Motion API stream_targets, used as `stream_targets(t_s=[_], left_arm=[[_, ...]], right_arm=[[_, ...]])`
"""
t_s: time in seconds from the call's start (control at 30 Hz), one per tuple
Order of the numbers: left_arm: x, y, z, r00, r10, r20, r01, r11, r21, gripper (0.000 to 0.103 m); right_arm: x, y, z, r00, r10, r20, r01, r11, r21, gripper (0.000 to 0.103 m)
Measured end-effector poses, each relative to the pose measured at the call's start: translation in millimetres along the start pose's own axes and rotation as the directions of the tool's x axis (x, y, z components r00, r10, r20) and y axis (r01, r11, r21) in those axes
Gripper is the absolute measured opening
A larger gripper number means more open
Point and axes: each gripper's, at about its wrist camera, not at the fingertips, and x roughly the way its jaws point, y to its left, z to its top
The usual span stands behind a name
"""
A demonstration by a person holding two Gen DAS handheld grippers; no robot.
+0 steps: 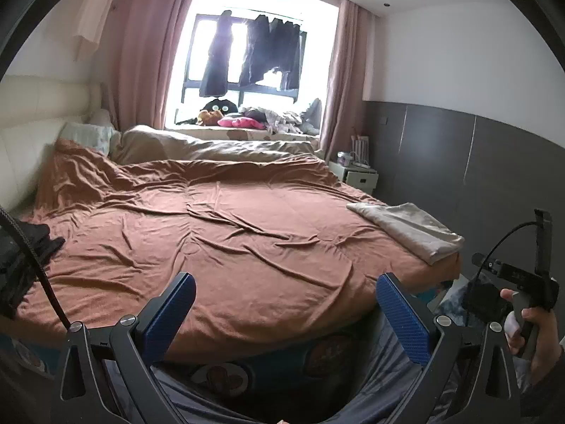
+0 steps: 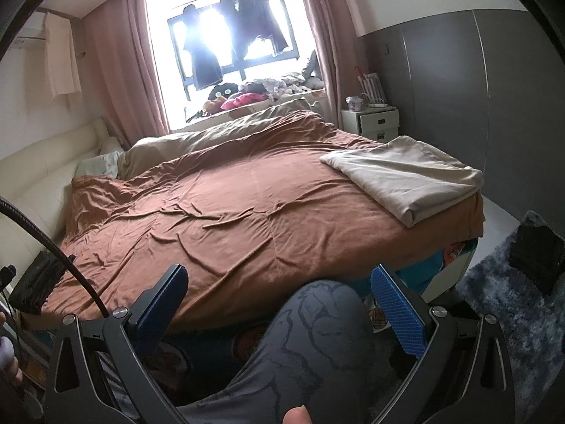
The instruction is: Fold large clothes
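A folded beige cloth garment lies flat at the far right corner of the bed, on the wrinkled rust-brown bedspread. A black garment sits bunched at the bed's near left edge. The left gripper and right gripper hang spread wide and empty before the bed's near edge, above a grey-trousered knee.

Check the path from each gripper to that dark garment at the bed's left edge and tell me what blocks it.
Nothing visible blocks it. The dark garment lies at the left edge of the brown bedspread, with only bare cover between it and the open left gripper and right gripper. The folded beige cloth sits far right, out of the way.
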Motion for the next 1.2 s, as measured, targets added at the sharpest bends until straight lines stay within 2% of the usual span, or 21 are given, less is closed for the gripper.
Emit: stream_targets(t_s=[0.27, 0.4, 0.73, 1.2], left_arm=[[-3, -6, 1, 1.0, 0.014, 0.014, -0.015, 0.999, 0.037, 0.102], [-1, -7, -1, 1.0, 0.006, 0.012, -0.007, 0.999, 0.039, 0.102], [-3, -7, -3, 1.0, 0.021, 0.015, -0.022, 0.999, 0.04, 0.103], [-6, -10, -8, 0.999, 0.028, 0.024, -0.029, 0.999, 0.043, 0.103]], right_arm=[[3, 3, -2, 1.0, 0.006, -0.005, -0.006, 1.0, -0.003, 0.103], [2, 6, -2, 1.0, 0.024, 0.001, -0.024, 1.0, 0.005, 0.103], [1, 22, -9, 1.0, 0.014, 0.017, -0.013, 0.998, -0.061, 0.103], [1, 24, -11, 1.0, 0.018, 0.011, -0.017, 0.998, -0.066, 0.103]])
